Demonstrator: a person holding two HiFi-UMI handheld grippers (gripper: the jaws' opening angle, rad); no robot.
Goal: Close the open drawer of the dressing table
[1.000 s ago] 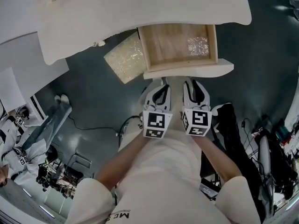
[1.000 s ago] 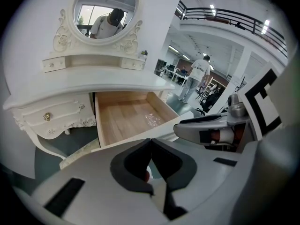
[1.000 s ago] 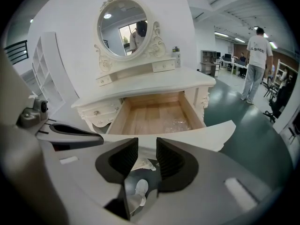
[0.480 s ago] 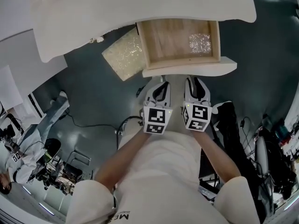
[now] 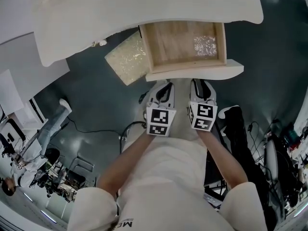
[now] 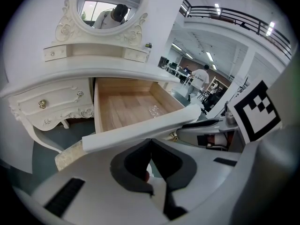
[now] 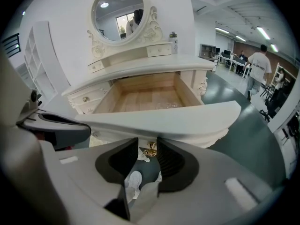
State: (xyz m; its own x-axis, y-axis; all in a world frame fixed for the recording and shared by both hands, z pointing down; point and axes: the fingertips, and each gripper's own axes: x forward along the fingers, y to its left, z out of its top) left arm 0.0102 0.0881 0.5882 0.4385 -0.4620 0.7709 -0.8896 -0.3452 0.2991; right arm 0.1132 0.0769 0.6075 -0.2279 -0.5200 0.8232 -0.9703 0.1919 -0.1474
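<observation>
Head view. The dressing table [image 5: 144, 13] stood at the top of the frame, white top. Its drawer [image 5: 185, 44] was pulled out toward the person, pale wood floor exposed, and a crinkled clear wrapper [image 5: 204, 46] lay in its right rear part. The white front panel [image 5: 195, 71] ran across the drawer's near edge. A cream textured cushion [image 5: 127, 59] sat on the floor just left of the drawer. The left gripper [image 5: 163, 84] and right gripper [image 5: 201, 82] were side by side, tips just short of the front panel. I could not tell from here whether they touched it.

Left gripper view. Its dark pads [image 6: 161, 161] were pressed together at the tips, with nothing between them. The drawer stood open beyond, and the front panel crossed just above the tips. An oval mirror [image 6: 110, 6] topped the table.

Right gripper view. Its pads [image 7: 171, 161] were spread apart, gripping nothing. A small gold knob [image 7: 150, 147] under the front panel showed through the gap, clear of both pads. A white shoe [image 7: 133, 179] showed lower in the same gap. The drawer was open under the tabletop.
</observation>
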